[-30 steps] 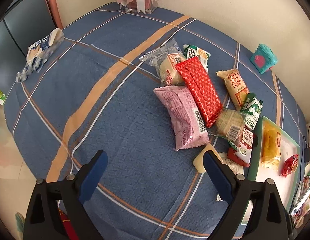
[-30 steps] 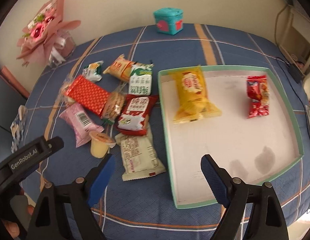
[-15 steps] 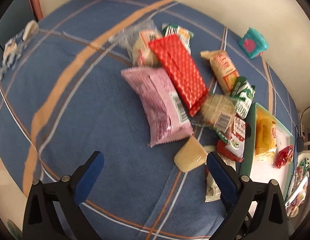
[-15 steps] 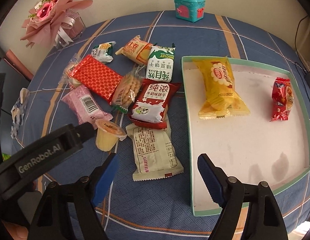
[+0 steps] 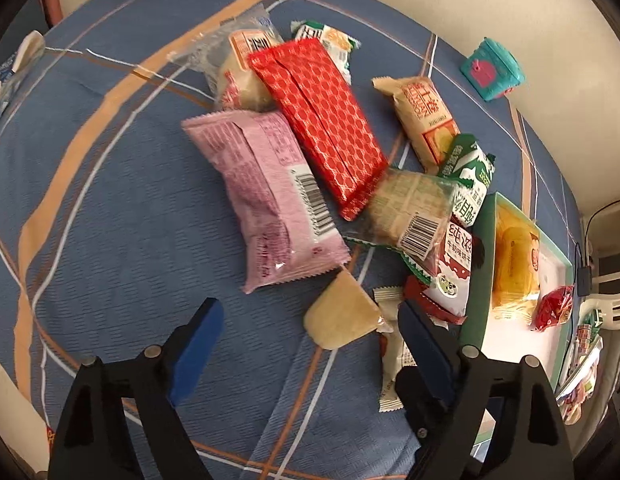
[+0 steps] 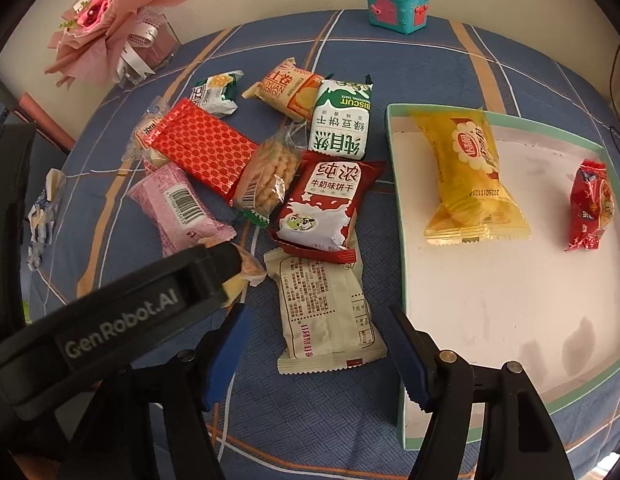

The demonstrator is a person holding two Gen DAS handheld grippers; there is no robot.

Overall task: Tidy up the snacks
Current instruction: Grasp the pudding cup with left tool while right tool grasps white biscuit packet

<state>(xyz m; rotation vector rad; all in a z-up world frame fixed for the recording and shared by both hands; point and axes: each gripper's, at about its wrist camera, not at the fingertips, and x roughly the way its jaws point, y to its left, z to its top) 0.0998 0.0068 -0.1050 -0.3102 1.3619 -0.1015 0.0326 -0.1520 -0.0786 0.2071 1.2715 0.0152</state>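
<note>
Left tongs (image 5: 308, 344), empty, are closing around the jelly cup (image 5: 342, 318); right tongs (image 6: 316, 354), empty, are closing just below the cream packet (image 6: 328, 316), beside that cup.

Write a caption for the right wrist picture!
Right claw closing over a cream snack packet, beside the tray.

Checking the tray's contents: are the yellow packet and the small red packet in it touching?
Apart. The right wrist view shows bare white tray floor between the yellow packet and the small red packet.
</note>
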